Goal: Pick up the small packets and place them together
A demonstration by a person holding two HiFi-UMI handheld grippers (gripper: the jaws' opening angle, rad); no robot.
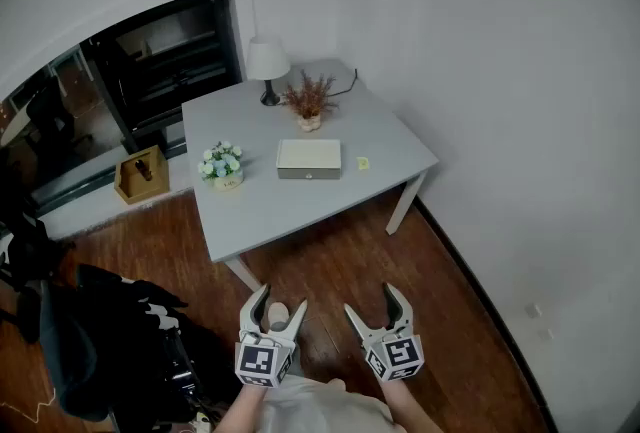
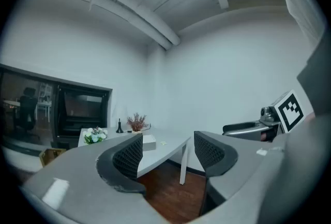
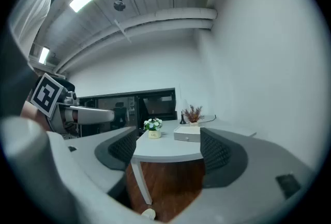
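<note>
Head view has both tools low over the wooden floor, well short of the grey table (image 1: 300,211). The left gripper (image 1: 281,299) and the right gripper (image 1: 371,299) each point level toward it. Each gripper's own view shows its jaws standing wide apart with only floor and the distant table between them, so neither holds anything.

Only one small packet (image 1: 362,163) can be made out, a pale yellowish scrap lying flat on the tabletop. It sits just beside the right end of a shallow white box (image 1: 308,158), on the side toward the table's right edge. Any other packets are not visible from here.

The packet lies ahead of both sets of jaws and well apart from them. It is somewhat closer to the right gripper's line, so that hand looks the better placed. Its long axis is too small to judge.

No brand or writing is readable anywhere; the only printed patterns are the square markers on the grippers' cubes.
</note>
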